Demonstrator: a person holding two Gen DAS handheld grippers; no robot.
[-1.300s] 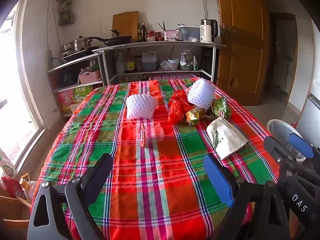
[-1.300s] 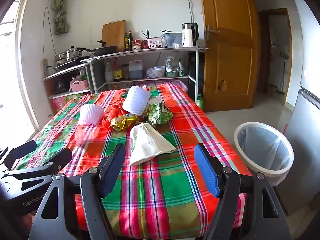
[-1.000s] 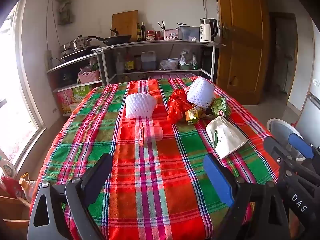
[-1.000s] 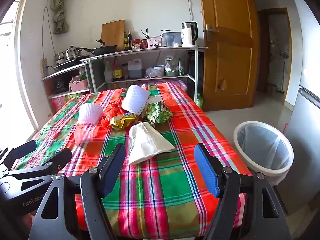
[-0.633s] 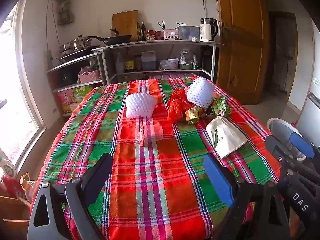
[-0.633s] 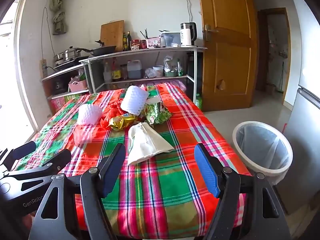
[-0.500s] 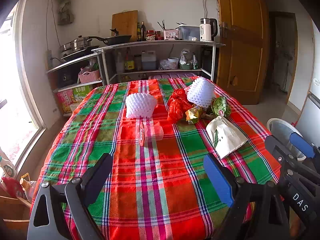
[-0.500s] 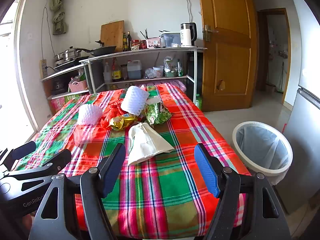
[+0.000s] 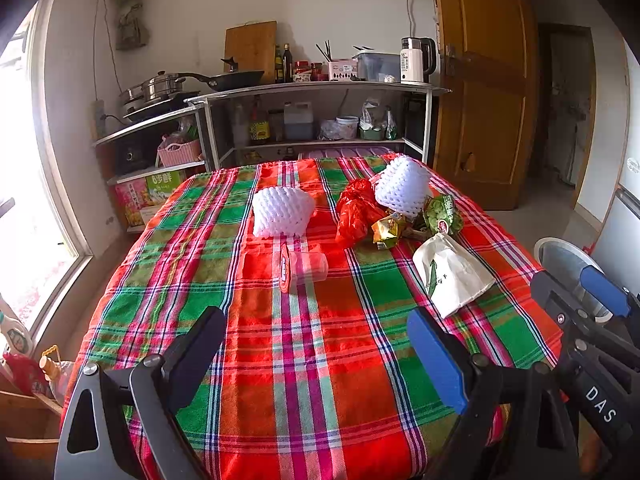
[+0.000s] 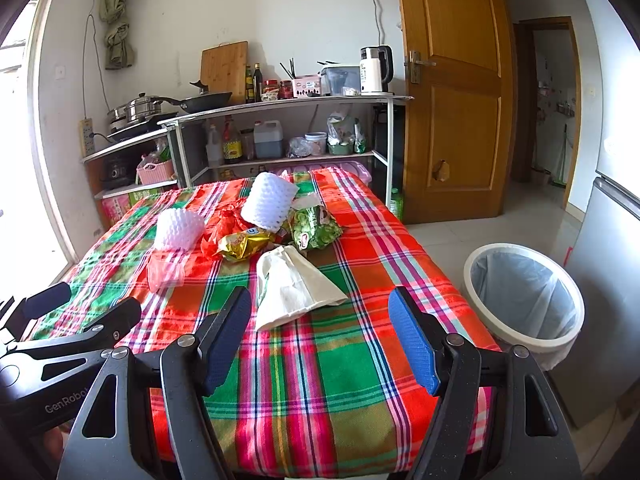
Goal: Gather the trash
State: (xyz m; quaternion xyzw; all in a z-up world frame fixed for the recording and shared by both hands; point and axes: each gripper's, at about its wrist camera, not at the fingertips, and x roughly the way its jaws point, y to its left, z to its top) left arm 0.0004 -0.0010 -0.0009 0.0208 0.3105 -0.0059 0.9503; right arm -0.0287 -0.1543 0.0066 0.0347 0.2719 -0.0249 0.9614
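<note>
Plaid-clothed table point(image 10: 360, 360) holds litter. Our left gripper point(image 9: 316, 356) and right gripper point(image 10: 320, 340) gape wide, empty; we advise pinching the cream paper bag point(image 10: 294, 286) squarely before the white lined bin point(image 10: 524, 292).

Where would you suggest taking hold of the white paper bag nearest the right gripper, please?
Probably at the wide near end of the white paper bag, coming from the front with the open right gripper. It lies flat on the plaid tablecloth, fanning toward the gripper, and that edge looks slightly lifted, clear of the other wrappers.

red-green plaid tablecloth point(image 9: 312, 360)
</note>
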